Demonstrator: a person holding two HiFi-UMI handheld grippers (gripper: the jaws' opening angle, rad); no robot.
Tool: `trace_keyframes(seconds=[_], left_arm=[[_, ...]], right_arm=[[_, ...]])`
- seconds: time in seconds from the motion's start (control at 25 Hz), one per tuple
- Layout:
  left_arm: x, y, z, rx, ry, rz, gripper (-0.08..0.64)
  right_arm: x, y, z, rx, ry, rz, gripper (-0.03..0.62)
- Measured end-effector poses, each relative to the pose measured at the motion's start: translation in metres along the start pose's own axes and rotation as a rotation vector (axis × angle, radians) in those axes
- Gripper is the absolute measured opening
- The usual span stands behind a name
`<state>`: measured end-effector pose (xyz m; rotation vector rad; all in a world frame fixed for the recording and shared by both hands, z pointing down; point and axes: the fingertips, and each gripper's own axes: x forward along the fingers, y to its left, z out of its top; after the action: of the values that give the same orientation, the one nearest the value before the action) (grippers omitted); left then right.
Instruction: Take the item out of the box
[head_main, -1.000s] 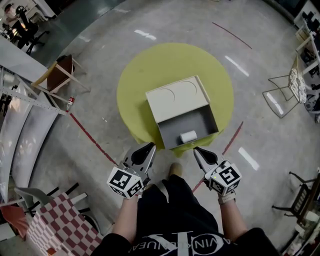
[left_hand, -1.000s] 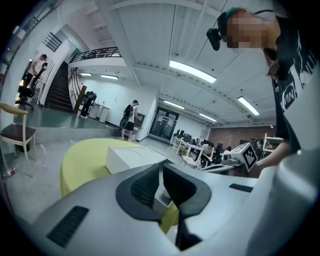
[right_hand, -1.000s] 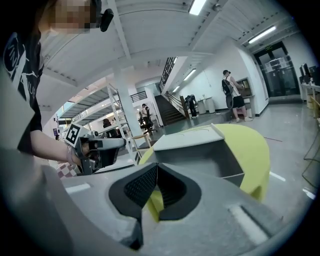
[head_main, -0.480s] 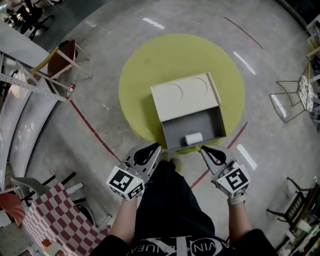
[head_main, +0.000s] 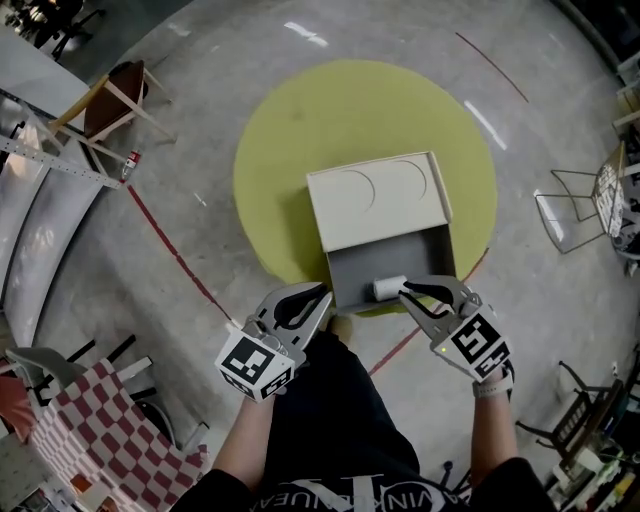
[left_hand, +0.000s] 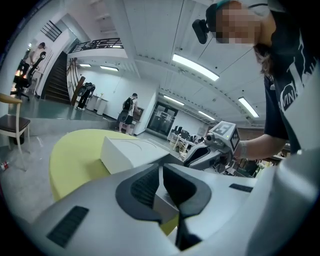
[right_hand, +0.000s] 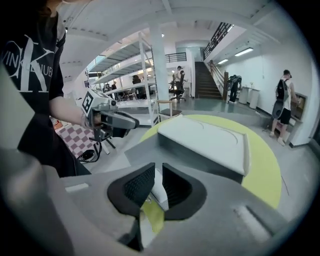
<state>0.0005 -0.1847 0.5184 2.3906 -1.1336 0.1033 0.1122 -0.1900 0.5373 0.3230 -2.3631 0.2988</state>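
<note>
Lying by the near wall of the grey open box (head_main: 385, 258), at the round yellow surface's (head_main: 300, 130) near edge: small white roll (head_main: 388, 288) | right gripper (head_main: 403, 290) jaws are just opening slightly beside it, gripping nothing | left gripper (head_main: 326, 292) jaws are sitting clenched, empty

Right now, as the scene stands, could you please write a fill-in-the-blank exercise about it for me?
1. The box stands on a round ____ table.
2. A white cylinder lies in the box's open ____ part.
3. The left tool hovers outside the box and holds ____.

Missing words: yellow; grey; nothing.
</note>
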Motion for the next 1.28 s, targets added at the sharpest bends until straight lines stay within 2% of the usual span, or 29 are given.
trace_keyframes(seconds=[0.44, 0.68, 0.8, 1.08, 1.28], left_arm=[[0.014, 0.004, 0.001, 0.016, 0.015, 0.019, 0.031], [0.016, 0.004, -0.001, -0.009, 0.008, 0.017, 0.031], [0.016, 0.006, -0.005, -0.017, 0.003, 0.021, 0.031], [0.015, 0.010, -0.003, -0.039, -0.017, 0.035, 0.031], [0.013, 0.011, -0.003, -0.048, -0.020, 0.043, 0.031]], right_arm=[[0.027, -0.007, -0.020, -0.134, 0.275, 0.267, 0.077], [0.037, -0.001, -0.021, -0.186, 0.386, 0.408, 0.115], [0.043, 0.000, -0.025, -0.240, 0.451, 0.450, 0.143], [0.050, 0.006, -0.035, -0.334, 0.596, 0.546, 0.149], [0.056, 0.008, -0.039, -0.425, 0.691, 0.542, 0.161]])
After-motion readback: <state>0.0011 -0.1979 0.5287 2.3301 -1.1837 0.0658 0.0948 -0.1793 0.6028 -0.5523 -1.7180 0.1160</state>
